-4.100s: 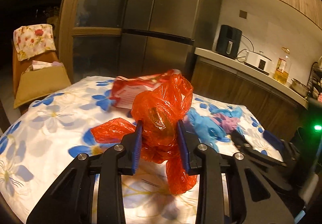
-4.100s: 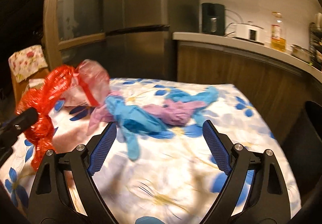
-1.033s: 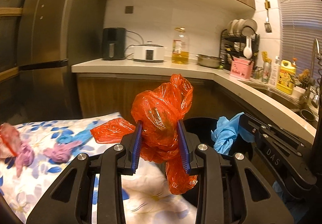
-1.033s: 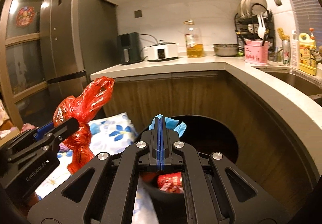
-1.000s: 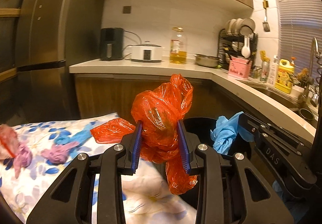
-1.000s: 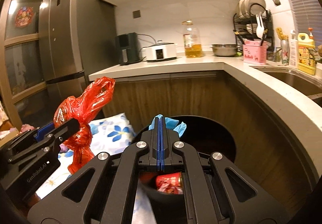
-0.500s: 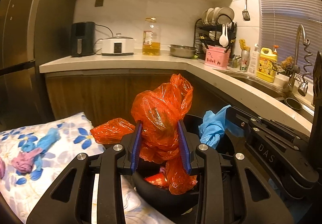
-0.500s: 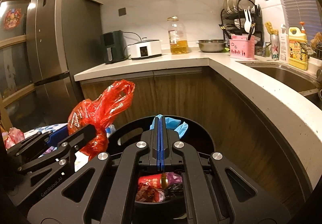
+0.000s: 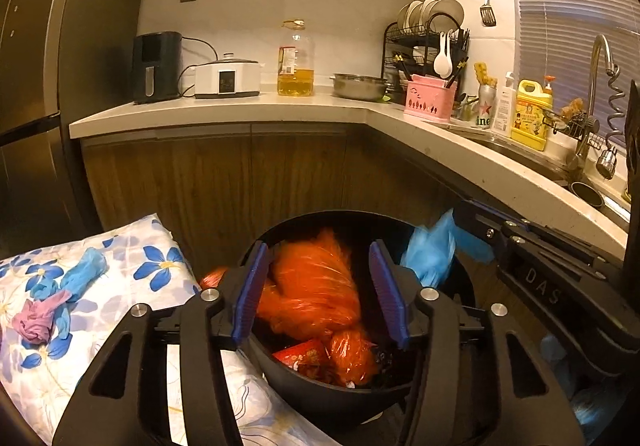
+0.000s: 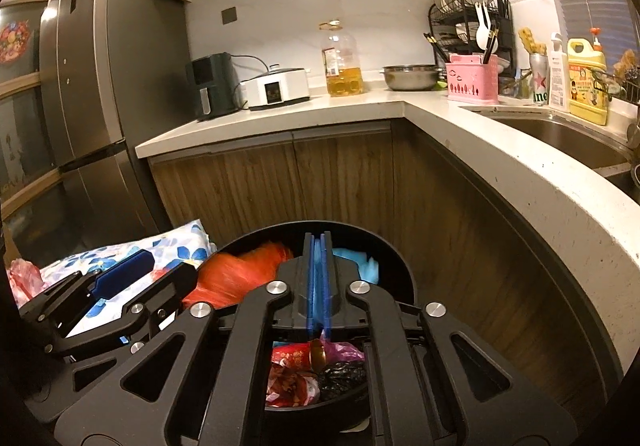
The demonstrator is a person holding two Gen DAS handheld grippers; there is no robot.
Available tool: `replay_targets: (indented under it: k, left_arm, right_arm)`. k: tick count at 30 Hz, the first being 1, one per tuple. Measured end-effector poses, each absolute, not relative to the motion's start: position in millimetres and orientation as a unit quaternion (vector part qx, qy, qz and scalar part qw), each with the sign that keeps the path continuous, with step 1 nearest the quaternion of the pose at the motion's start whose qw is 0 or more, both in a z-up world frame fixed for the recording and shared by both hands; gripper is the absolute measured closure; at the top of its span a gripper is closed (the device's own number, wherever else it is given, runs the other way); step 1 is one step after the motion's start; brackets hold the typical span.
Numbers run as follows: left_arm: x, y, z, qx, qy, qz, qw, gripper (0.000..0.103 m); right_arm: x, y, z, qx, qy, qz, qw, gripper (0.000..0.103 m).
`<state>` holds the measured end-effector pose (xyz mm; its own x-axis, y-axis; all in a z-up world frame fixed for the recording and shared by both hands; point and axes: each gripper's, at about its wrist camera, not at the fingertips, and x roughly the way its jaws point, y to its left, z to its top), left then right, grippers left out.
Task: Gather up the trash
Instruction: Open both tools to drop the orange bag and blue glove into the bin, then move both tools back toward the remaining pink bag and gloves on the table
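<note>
My left gripper (image 9: 318, 292) hangs over the black bin (image 9: 360, 214), its jaws opening. The orange plastic bag (image 9: 316, 286) sags between the blue pads and down into the bin, and neither pad presses on it. My right gripper (image 10: 318, 282) is also above the bin (image 10: 400, 258); its jaws are just starting to open, and the pads still pinch a blue glove (image 10: 360, 260). The left wrist view shows that glove (image 9: 430, 250) dangling over the bin's right rim. In the right wrist view the orange bag (image 10: 236, 274) lies beside the left gripper (image 10: 160, 274).
The bin holds a red packet (image 10: 290, 360) and a black bag (image 10: 342, 374). To its left, the floral-cloth table (image 9: 140, 258) carries a blue glove (image 9: 80, 274) and a purple glove (image 9: 34, 322). Wooden cabinets (image 10: 340, 181) and a white counter (image 10: 520, 173) curve closely behind and to the right.
Both grippers have come over the bin. The left jaws have spread and the orange bag has slipped down from them into the bin. The right pads have parted slightly.
</note>
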<state>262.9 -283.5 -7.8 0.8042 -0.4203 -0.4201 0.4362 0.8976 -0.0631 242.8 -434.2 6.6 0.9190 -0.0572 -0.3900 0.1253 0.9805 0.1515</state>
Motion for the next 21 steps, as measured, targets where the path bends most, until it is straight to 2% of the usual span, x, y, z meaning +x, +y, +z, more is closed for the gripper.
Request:
replay_targets:
  k: [2,4,6,14,20,21]
  left_arm:
    - [263.3,-281.4,-8.1,0.016,0.219,-0.222,0.950,0.051]
    - [262.2,-277.2,-7.2,0.011,0.217,-0.217,0.952,0.047]
    - [260.3,-272.5,-6.2,0.007,0.214,-0.210,0.954,0.042]
    - [247.5,-247.6,-5.2,-0.006,0.209,-0.159,0.965,0.019]
    - [234.2,-233.5,-3.3,0.001,0.204,-0.132,0.970,0.013]
    - [232.1,-230.7,-2.6,0.000,0.203,-0.129,0.971,0.009]
  right_arm:
    - [243.0,-434.1,5.8,0.087,0.197,-0.046,0.975,0.083]
    - [242.8,-435.0,6.1,0.087,0.195,-0.048,0.976,0.078]
    - [241.6,-436.1,5.9,0.090,0.195,-0.049,0.975,0.072]
    - [227.6,-432.3,5.7,0.090,0.185,-0.060,0.977,0.033]
    - [214.5,-424.2,8.6,0.083,0.177,-0.071,0.978,0.021]
    - [212.7,-422.7,9.3,0.082,0.176,-0.071,0.978,0.020]
